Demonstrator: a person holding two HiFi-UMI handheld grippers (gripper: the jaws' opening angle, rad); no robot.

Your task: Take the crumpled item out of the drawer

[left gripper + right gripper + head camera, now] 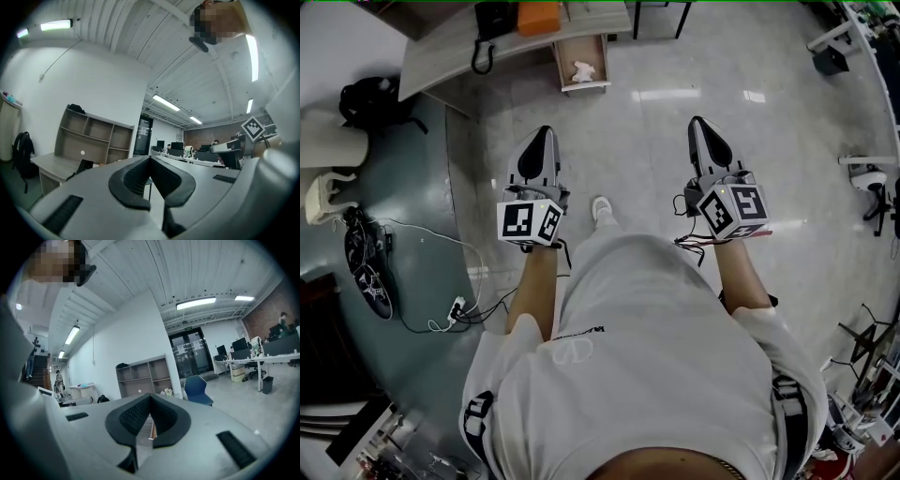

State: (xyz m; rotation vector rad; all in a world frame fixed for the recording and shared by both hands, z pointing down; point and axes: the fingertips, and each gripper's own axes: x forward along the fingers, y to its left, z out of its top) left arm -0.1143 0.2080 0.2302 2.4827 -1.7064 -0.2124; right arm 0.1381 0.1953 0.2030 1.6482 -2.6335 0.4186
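An open wooden drawer (603, 58) juts from under the desk (441, 52) at the top of the head view. A white crumpled item (583, 69) lies inside it. My left gripper (546, 131) and right gripper (696, 122) are held level over the floor, well short of the drawer, the left roughly in line with it. Both are shut with nothing between the pads. In the left gripper view the jaws (150, 158) meet at the tips; the right gripper's (150, 395) do too. A small pale lump (166, 392) shows just right of the right jaw tips.
An orange object (538, 17) and a black phone (492, 23) sit on the desk. A backpack (370, 101), shoes (366, 267) and a power strip (455, 309) with cables lie to the left. An office chair (867, 178) stands at right. An open shelf unit (143, 376) and a blue chair (197, 389) stand ahead.
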